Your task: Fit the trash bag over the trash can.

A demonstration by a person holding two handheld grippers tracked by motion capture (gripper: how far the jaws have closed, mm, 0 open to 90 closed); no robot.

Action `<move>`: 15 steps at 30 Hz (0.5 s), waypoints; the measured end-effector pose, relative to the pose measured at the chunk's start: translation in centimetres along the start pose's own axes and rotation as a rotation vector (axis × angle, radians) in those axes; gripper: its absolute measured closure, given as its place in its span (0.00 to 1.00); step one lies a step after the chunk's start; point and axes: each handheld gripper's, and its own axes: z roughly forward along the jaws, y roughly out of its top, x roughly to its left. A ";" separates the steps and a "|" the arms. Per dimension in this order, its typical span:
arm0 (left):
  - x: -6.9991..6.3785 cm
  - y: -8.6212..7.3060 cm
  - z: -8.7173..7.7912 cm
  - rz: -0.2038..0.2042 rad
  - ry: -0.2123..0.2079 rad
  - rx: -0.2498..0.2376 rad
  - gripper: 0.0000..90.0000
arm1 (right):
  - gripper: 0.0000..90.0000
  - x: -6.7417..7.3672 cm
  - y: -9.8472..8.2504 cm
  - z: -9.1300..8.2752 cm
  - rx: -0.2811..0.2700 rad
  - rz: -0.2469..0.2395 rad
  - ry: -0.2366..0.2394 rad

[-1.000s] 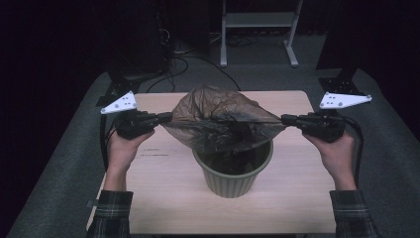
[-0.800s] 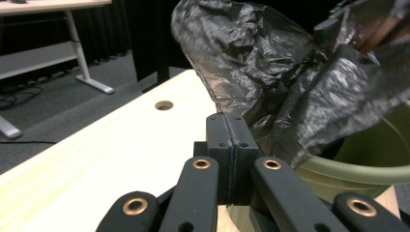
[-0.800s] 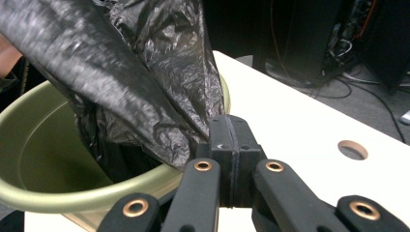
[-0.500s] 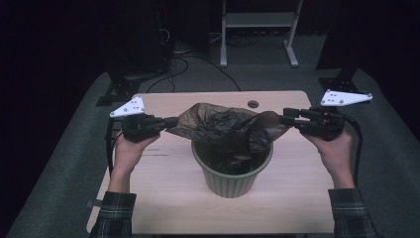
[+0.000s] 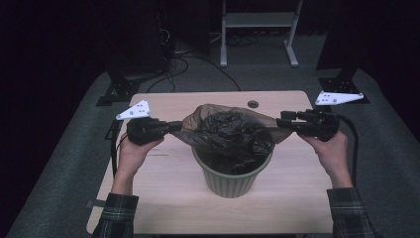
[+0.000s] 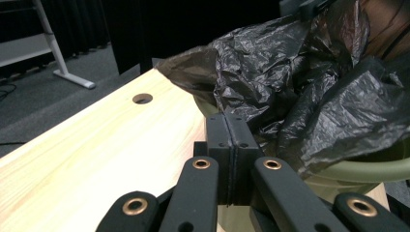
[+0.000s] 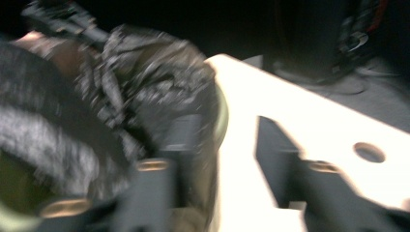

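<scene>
Left gripper (image 5: pixel 174 126): jaws fully closed, pads pressed flat together in the left gripper view, pinching the left edge of the black bin liner (image 5: pixel 230 131). The thin film between the pads is hard to make out.

Right gripper (image 5: pixel 283 121): in the right gripper view the jaws stand apart with bare table between them; one jaw lies against the liner, the other is clear of it. They have just been closing a little after opening. From the high view the tips sit at the liner's right edge; contact there cannot be confirmed.

The liner is crumpled and slack, draped over and into the green ribbed waste bin (image 5: pixel 233 179), which stands upright mid-table between the two hands.

Surface: light wooden table (image 5: pixel 163 188) with a round cable hole (image 5: pixel 253 104) near its far edge. Grey carpet surrounds it; a white metal frame (image 5: pixel 257 29) and dark stands are behind, the room otherwise dark.

The right gripper view is badly motion-blurred. The bin's interior is hidden by the liner.
</scene>
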 end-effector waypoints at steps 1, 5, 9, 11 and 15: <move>0.0 -0.1 0.0 -0.002 0.000 0.003 1.00 | 0.86 0.0 -0.3 0.0 0.011 0.000 0.007; 0.3 -0.9 0.4 -0.016 0.013 0.036 1.00 | 1.00 0.1 -1.3 0.2 0.039 -0.008 0.010; 0.7 -1.8 1.1 -0.032 0.040 0.052 1.00 | 1.00 -0.1 -2.3 0.9 0.065 0.003 -0.034; 1.1 -2.0 1.6 -0.030 0.060 0.068 1.00 | 1.00 -0.5 -2.6 1.2 0.061 0.016 -0.046; 1.6 -2.5 2.2 -0.034 0.076 0.110 1.00 | 1.00 -1.1 -2.8 1.9 0.080 0.018 -0.083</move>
